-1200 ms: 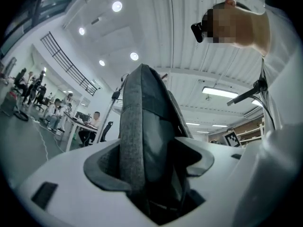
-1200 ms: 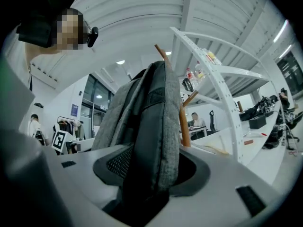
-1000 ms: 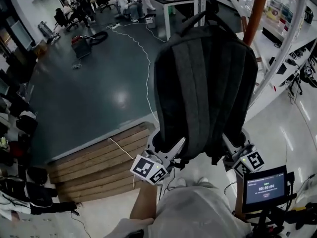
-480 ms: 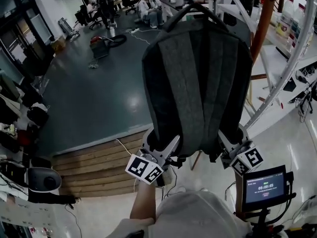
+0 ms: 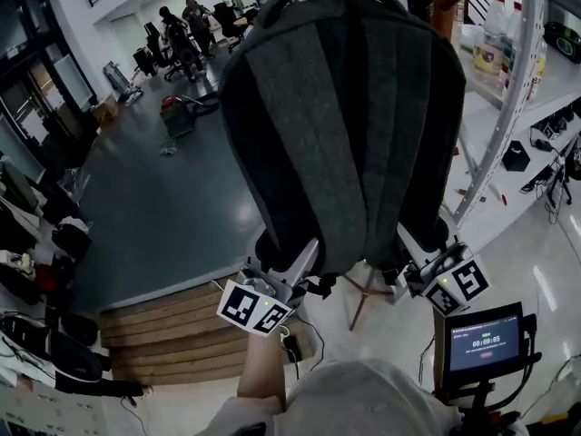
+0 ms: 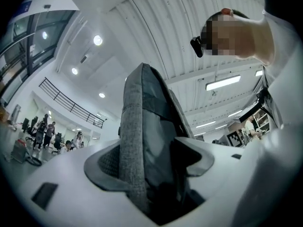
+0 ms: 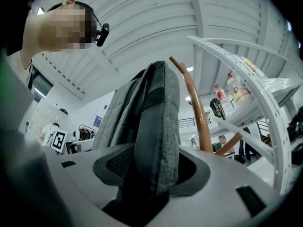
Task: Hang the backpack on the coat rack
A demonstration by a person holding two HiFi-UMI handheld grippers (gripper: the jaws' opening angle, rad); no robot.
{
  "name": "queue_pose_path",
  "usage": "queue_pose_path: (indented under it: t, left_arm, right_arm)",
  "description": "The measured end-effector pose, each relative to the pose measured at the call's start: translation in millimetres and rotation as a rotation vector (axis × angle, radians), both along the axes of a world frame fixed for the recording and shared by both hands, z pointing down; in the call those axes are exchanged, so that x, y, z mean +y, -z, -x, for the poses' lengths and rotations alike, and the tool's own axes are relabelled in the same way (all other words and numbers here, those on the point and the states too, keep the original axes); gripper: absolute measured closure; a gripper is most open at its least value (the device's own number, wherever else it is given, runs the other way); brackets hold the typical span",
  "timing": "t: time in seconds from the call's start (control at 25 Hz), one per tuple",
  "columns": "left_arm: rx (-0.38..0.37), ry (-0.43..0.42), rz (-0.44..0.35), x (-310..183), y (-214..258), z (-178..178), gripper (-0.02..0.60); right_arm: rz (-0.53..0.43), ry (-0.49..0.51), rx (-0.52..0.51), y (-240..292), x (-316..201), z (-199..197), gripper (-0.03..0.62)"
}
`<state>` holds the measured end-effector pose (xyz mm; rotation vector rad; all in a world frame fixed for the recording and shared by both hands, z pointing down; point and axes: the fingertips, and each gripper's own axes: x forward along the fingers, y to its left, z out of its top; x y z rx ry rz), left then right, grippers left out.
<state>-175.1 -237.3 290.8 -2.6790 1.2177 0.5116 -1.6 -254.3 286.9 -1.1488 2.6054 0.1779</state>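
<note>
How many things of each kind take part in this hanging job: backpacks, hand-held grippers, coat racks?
backpack: 1
hand-held gripper: 2 (left hand-held gripper, right hand-held gripper, both shut on the backpack)
coat rack: 1
Total: 4

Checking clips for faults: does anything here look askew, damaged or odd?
Nothing stands out. The grey backpack is held upright, left gripper and right gripper each shut on its bottom edge, beside the wooden coat rack.

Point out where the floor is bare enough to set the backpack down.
Bare: the dark floor left of the backpack, bordered below by the wooden steps. Crowded: the right side, among the coat rack, white shelving and screen.
</note>
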Motion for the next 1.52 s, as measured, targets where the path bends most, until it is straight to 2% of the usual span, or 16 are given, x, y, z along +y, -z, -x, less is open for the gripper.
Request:
queue_pose_path:
  t: [0.16,0.4,0.64,0.84,1.04,1.2,1.36,1.52]
  left_arm:
    - [-0.015,-0.047,-0.038,-8.2,17.6,-25.6,0.271]
    - [-0.038,-0.137,-0.054,-27.9,19.4,-106.9,0.272]
    - [-0.045,-0.22,-0.03,-39.3,12.8,-141.2,0.272]
    - [-0.035,-0.254,-0.013,-44.5,5.8,-155.3,0.272]
    - [-0.032,-0.266,0.004,-50.4,-0.9,-161.8,0.271]
    - [-0.03,-0.264,0.023,-54.2,-2.8,-157.0,0.272]
    - [-0.031,-0.264,0.039,-58.1,-5.5,-155.9,0.272]
    - [-0.029,-0.263,0.063,-61.7,-14.3,-155.5,0.271]
  right_arm:
    - [-0.037,-0.052,-0.014,15.3,0.7,-26.3,0.364]
    - [-0.025,-0.13,-0.037,10.6,-1.5,-105.0,0.364]
    - [-0.002,-0.21,-0.046,2.5,1.7,-138.4,0.364]
    - [0.008,-0.24,-0.043,-2.0,2.7,-151.9,0.364]
    - [-0.016,-0.225,-0.101,6.0,1.9,-155.2,0.364]
    - [0.004,-0.237,-0.076,1.0,-3.0,-153.2,0.364]
    - [0.016,-0.226,-0.094,1.1,-6.4,-150.3,0.364]
    - [0.066,-0.261,-0.04,-19.7,-12.7,-156.0,0.364]
